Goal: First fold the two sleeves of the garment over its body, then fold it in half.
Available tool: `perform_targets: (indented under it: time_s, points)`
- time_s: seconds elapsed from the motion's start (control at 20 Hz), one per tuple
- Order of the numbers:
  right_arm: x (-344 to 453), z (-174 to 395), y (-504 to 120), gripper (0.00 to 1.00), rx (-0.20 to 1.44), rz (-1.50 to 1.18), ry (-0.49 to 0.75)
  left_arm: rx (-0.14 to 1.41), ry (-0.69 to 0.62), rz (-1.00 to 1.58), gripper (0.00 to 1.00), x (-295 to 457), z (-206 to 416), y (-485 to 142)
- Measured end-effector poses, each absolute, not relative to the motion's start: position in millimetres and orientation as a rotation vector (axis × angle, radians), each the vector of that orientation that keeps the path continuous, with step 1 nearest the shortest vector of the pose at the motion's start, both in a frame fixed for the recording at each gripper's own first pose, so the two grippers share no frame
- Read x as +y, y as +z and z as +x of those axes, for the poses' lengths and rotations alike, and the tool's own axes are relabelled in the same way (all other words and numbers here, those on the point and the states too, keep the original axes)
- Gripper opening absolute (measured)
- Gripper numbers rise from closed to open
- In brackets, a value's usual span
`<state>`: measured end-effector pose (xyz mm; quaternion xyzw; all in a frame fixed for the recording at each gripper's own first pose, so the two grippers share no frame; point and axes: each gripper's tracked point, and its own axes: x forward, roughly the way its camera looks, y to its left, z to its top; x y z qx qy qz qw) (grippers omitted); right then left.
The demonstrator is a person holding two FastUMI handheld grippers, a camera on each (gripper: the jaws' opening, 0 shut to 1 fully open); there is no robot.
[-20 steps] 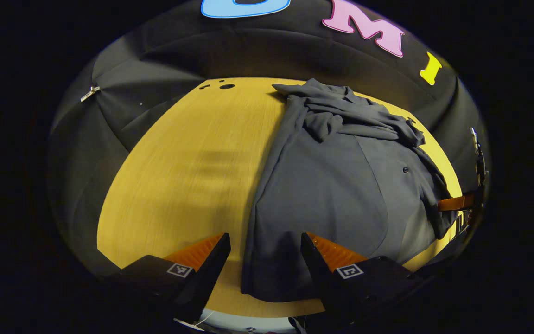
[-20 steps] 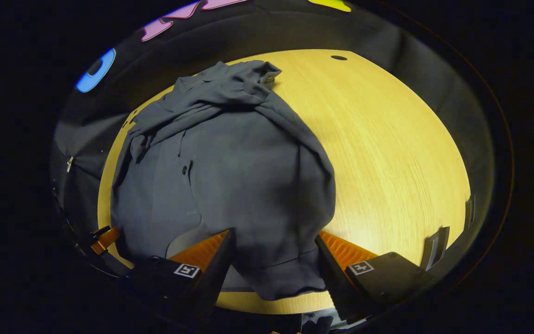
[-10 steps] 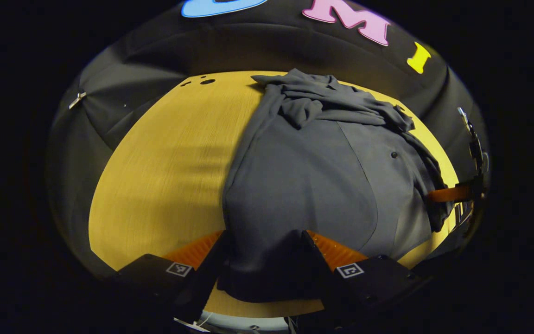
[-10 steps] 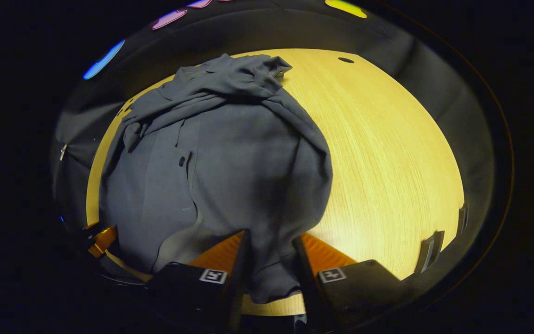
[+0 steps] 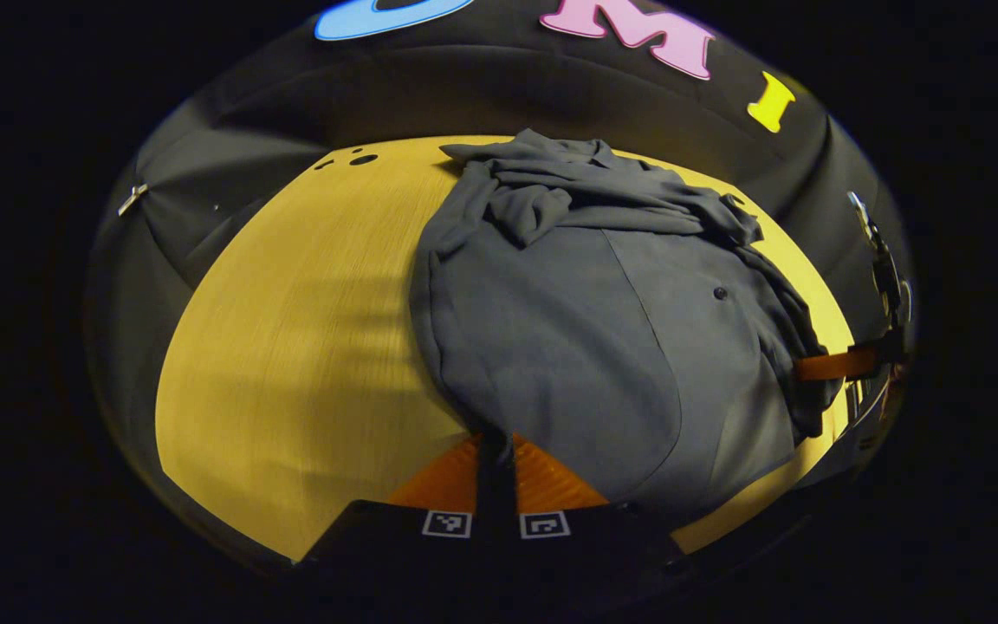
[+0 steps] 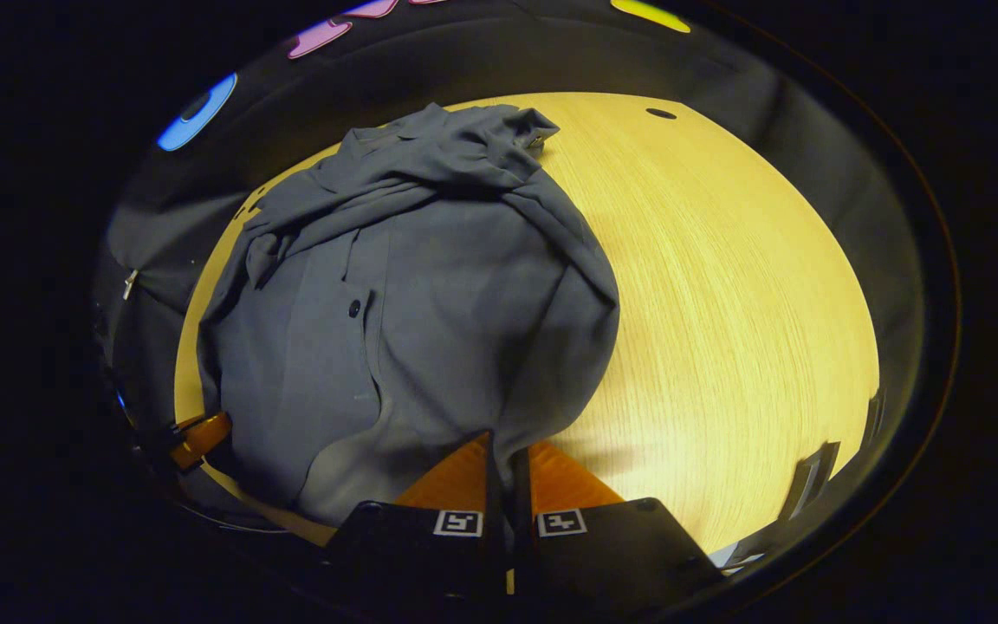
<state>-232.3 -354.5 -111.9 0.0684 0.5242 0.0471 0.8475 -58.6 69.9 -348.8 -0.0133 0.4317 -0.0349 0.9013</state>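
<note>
Left gripper view: left gripper [image 5: 495, 442] at the bottom, fingers drawn together with only a thin dark strip between them. Pinched on the near hem of the dark grey garment [image 5: 586, 321], at its left near corner; cloth visibly gathered into the gap and running up from it. Garment spread over the wooden table [image 5: 291, 347], body lying mostly flat, a button [image 5: 720, 294] on the placket toward the right. Sleeves [image 5: 551, 195] bunched in a rumpled heap across the far end, near the collar, lying on the body. Bare tabletop to the left of the cloth, with small dark holes [image 5: 363, 159] at the far left corner. At the far right edge, right gripper [image 5: 828, 366] seen from the side, reaching in at the garment's right near edge; finger spread impossible to judge from here.

Right gripper view: right gripper [image 6: 500, 464] at the bottom, fingers pressed nearly together, a narrow fold of the garment [image 6: 430, 303] clamped between them at the right near corner of the hem. Cloth rising from the grip in a rounded swell, its right edge curving up toward the crumpled sleeves [image 6: 456, 160] at the far end. Button [image 6: 354, 307] on the placket left of centre. Table [image 6: 724, 303] bare on the right. At the lower left edge, left gripper [image 6: 196, 438] against the garment's other near corner, partly hidden by the cloth.
</note>
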Motion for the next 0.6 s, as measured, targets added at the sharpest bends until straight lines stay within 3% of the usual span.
perform_targets:
  time_s: [0.6]
  points:
    - [-330, -187, -32, 0.08, 0.890, 0.259, 0.235, 0.652, -0.135, -0.136, 0.05, 50, -29, -240]
